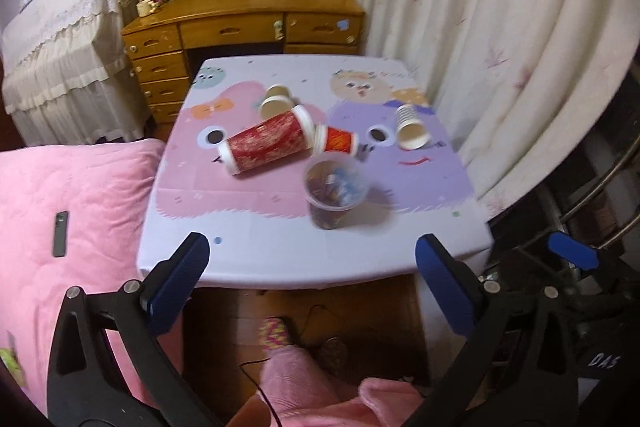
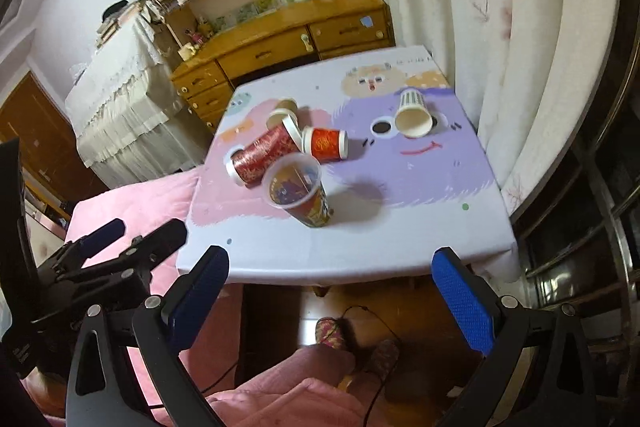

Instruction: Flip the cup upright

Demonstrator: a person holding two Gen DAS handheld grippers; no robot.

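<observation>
A clear plastic cup point(image 1: 335, 191) with a colourful print stands upright near the front middle of the small table point(image 1: 280, 259); it also shows in the right wrist view point(image 2: 298, 189). Behind it lie a long red cup point(image 1: 266, 143), a short red cup point(image 1: 338, 140), two small beige cups point(image 1: 276, 103) and a white striped paper cup point(image 1: 410, 127) on its side, mouth toward me. My left gripper point(image 1: 312, 279) is open and empty, held off the table's front edge. My right gripper point(image 2: 332, 291) is open and empty there too.
A pink bed point(image 1: 72, 211) with a black remote point(image 1: 61, 233) lies left of the table. A wooden desk point(image 1: 244, 23) stands behind it and white curtains point(image 1: 500, 27) hang at the right. The person's pink-clad legs and slippers point(image 1: 276, 331) are below.
</observation>
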